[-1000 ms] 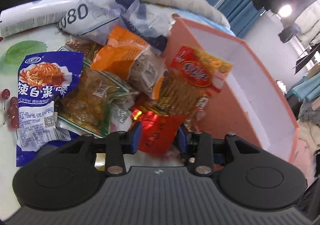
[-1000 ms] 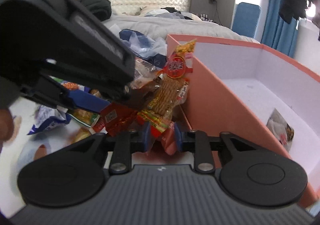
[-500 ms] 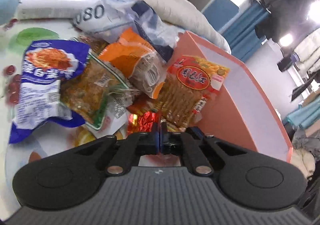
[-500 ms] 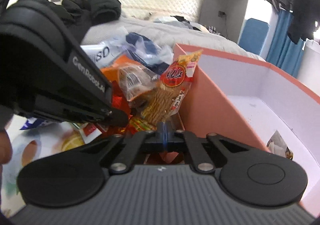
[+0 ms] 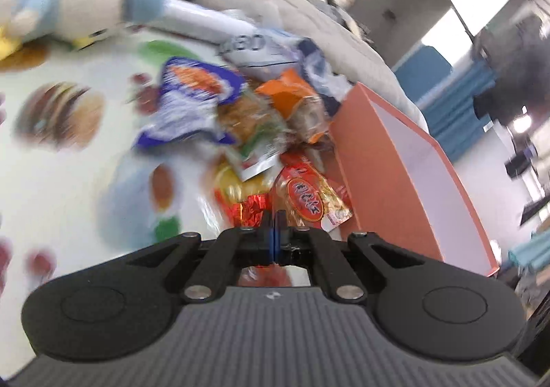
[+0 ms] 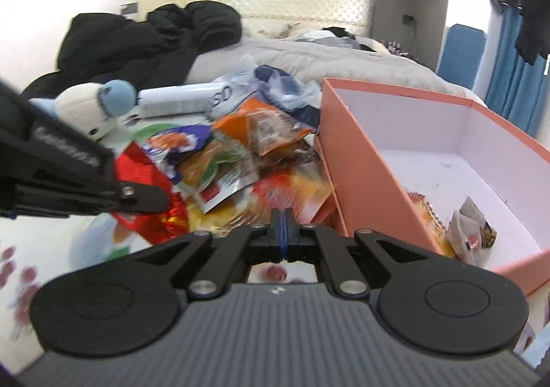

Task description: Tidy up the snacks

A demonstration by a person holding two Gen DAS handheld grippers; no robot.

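A heap of snack packets lies left of an orange box (image 6: 357, 160) with a white inside. My left gripper (image 5: 274, 222) is shut, and a red foil packet (image 5: 250, 210) sits at its tips. In the right wrist view the left gripper (image 6: 146, 196) comes in from the left with the red foil packet (image 6: 144, 167) hanging from it. My right gripper (image 6: 282, 225) is shut on the near edge of a clear packet with a red oval label (image 6: 285, 192), blurred here and sharper in the left wrist view (image 5: 306, 203). The pinch itself is hidden.
Two small packets (image 6: 471, 229) lie inside the box. The heap holds a blue packet (image 5: 192, 98) and an orange one (image 6: 261, 122). Behind stand a plush toy (image 6: 96, 101) and a white tube (image 6: 175, 100). The tablecloth (image 5: 68, 160) has food prints. A bed with a black jacket (image 6: 137, 43) is beyond.
Both grippers went from open to shut. The left one pulled back with the red foil packet. The labelled packet left the box wall and came forward with the right gripper.
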